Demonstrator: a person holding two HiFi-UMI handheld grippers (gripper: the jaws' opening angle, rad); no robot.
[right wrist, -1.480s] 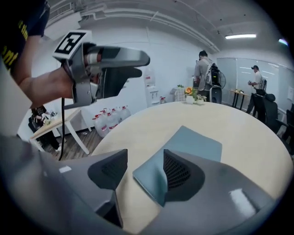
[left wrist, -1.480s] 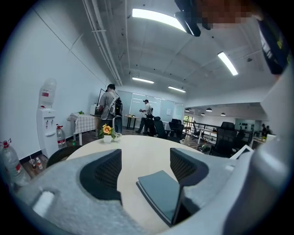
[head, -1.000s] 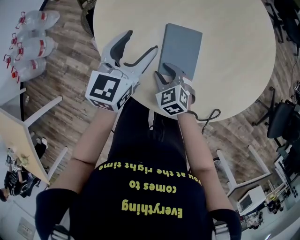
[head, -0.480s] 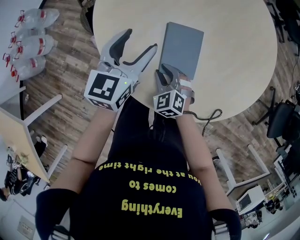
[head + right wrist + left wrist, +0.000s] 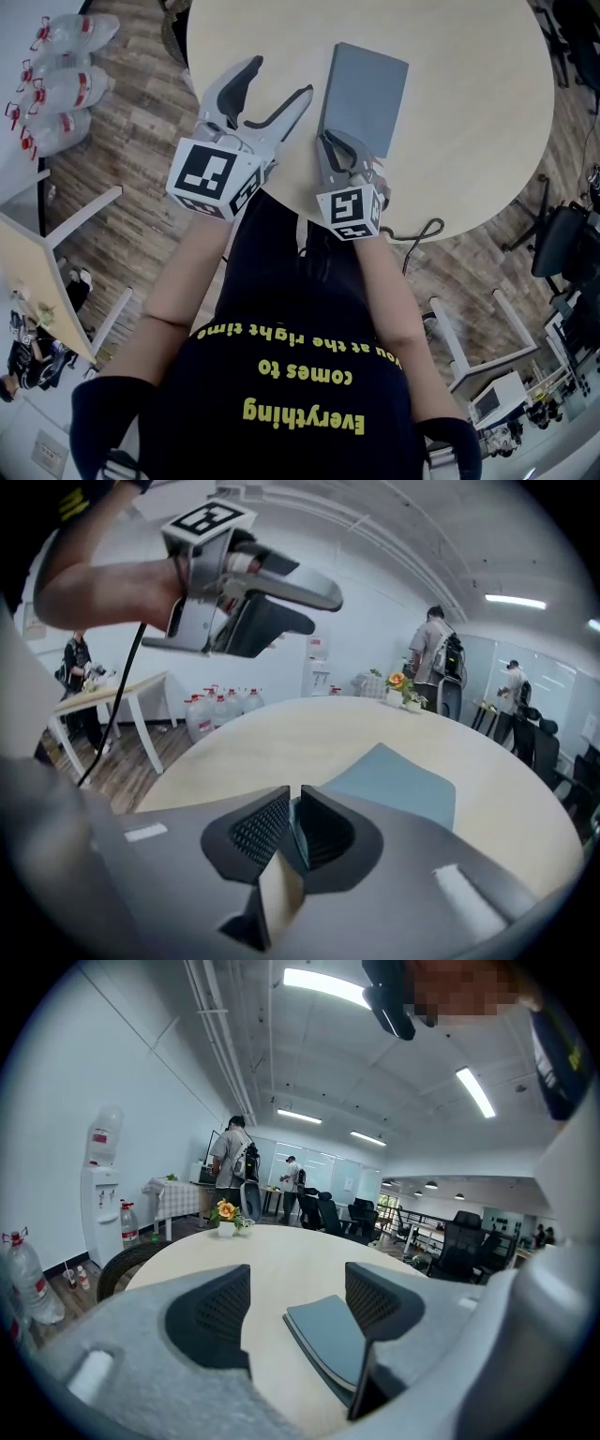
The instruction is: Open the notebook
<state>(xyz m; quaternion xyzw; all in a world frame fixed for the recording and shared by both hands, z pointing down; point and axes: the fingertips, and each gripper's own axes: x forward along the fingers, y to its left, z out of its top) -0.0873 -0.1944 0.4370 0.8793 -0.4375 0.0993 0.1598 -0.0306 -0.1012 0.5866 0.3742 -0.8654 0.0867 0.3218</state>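
Head view: right gripper (image 5: 330, 142) is at the near corner of the notebook (image 5: 366, 94). Left gripper (image 5: 280, 78) is beside it, off the book.
Left gripper view: jaws wide, empty; notebook ahead, to the right.
Right gripper view: jaws closing, narrow, cover edge between the pads.
Risk: a pinch that catches the whole block would lift the book unopened.

The person wears a black short-sleeved T-shirt (image 5: 300, 375) with yellow lettering. The grey plastic left tool (image 5: 279, 82) and right tool (image 5: 330, 141) have black ribbed pads (image 5: 211, 1321) and white cubes (image 5: 214, 176) bearing black square markers.
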